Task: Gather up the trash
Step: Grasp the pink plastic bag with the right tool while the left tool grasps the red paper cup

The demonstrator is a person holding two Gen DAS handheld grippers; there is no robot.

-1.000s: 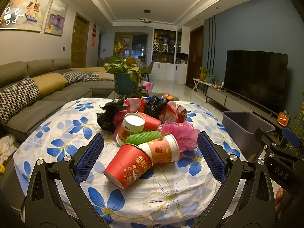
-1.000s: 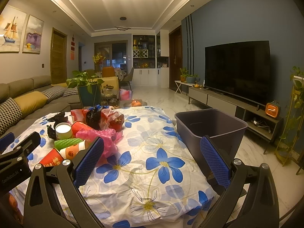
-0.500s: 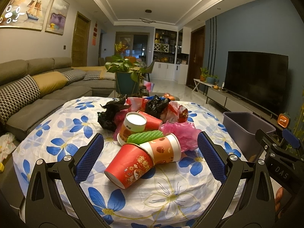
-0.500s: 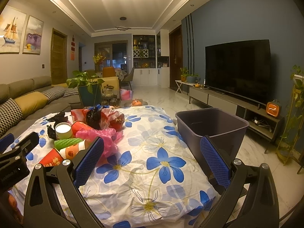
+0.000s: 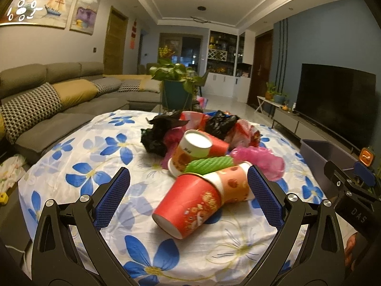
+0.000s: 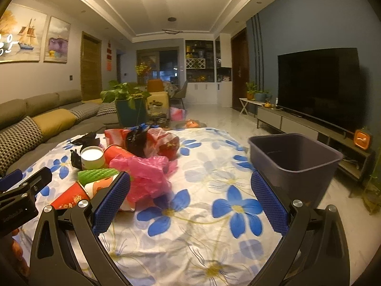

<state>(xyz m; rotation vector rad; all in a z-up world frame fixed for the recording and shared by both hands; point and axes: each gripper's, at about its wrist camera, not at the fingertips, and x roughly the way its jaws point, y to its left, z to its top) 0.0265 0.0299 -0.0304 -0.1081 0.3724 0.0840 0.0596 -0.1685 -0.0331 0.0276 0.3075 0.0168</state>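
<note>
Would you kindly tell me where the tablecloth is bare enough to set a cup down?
The floral tablecloth lies bare between the pink plastic bag and the grey bin, and along its sofa-side edge left of the black bag. The middle is crowded: the red paper cup, green item and bags are heaped together.

Left gripper (image 5: 188,200) has advanced nearer the red paper cup (image 5: 189,205); cup now larger between the spread jaws. Right gripper (image 6: 190,201) has edged forward slightly.
</note>
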